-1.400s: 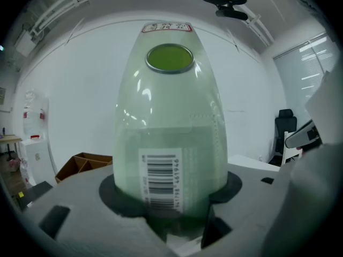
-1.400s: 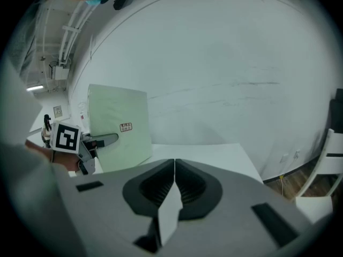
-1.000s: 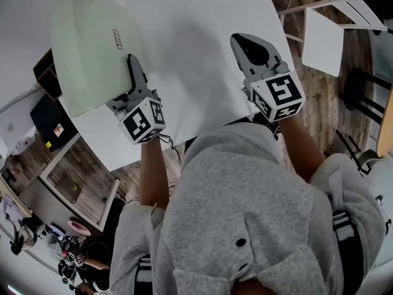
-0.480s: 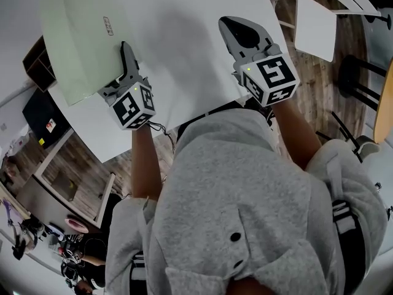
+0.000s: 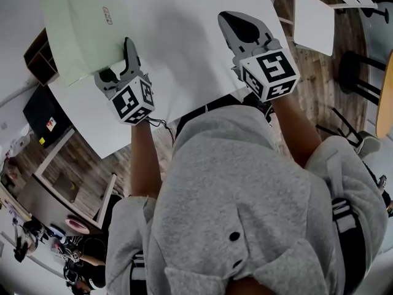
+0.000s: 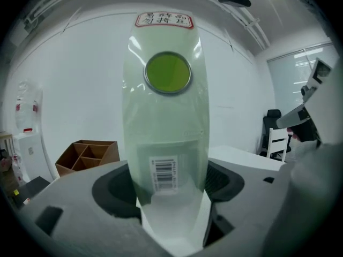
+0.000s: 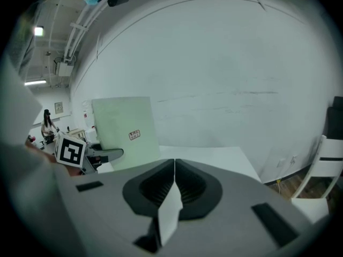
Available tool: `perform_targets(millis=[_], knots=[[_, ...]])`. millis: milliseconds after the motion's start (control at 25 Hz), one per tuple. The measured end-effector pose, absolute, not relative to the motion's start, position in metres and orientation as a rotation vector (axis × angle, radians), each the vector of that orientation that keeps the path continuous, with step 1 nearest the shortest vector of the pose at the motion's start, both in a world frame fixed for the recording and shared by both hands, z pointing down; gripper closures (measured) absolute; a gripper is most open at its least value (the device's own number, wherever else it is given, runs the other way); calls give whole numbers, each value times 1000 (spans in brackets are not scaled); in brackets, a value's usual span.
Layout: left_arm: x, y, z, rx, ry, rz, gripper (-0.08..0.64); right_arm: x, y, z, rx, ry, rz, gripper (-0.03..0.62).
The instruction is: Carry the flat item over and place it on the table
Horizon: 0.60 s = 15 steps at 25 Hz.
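Nearest to the head camera is the person's grey hooded sweater (image 5: 245,195), and both bare forearms reach forward from it over the edge of the white counter (image 5: 184,35).

The left hand-held gripper (image 5: 116,63) (image 6: 169,181) is at the left part of the counter. Its jaws stand wide apart and have just been opening. The pale green flat packet (image 5: 80,23) (image 6: 166,122) passes between them, but the pads do not press on it. In the left gripper view the packet shows a barcode near the jaws, a round green spot higher up and a small red-framed label at its far end.

The right hand-held gripper (image 5: 236,29) (image 7: 174,170) is over the right part of the counter, well apart from the packet. Its jaws are closed together and nothing is between them.

The packet is at the far left corner of the counter, and one corner of it reaches past the counter's left edge. In the right gripper view the packet (image 7: 126,127) seems to rise from the surface and not lie flat, but I cannot tell this for sure.

Beyond the counter on the left, a brown wooden organiser (image 6: 86,157) with open compartments is by the white wall. On the right, a white chair (image 5: 313,23) stands on the wooden floor (image 5: 344,54).
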<state>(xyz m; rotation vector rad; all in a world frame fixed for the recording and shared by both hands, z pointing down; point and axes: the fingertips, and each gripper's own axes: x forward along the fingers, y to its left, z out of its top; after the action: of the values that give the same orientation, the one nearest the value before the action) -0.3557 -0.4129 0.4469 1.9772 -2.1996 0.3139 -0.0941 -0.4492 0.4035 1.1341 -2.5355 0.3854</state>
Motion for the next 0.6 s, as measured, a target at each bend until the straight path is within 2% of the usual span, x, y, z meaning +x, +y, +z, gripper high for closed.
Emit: perform_targets(millis=[600], knots=[[-355, -329, 428, 2064, -2123, 222, 230, -100, -359, 366, 1246, -2524, 243, 566]])
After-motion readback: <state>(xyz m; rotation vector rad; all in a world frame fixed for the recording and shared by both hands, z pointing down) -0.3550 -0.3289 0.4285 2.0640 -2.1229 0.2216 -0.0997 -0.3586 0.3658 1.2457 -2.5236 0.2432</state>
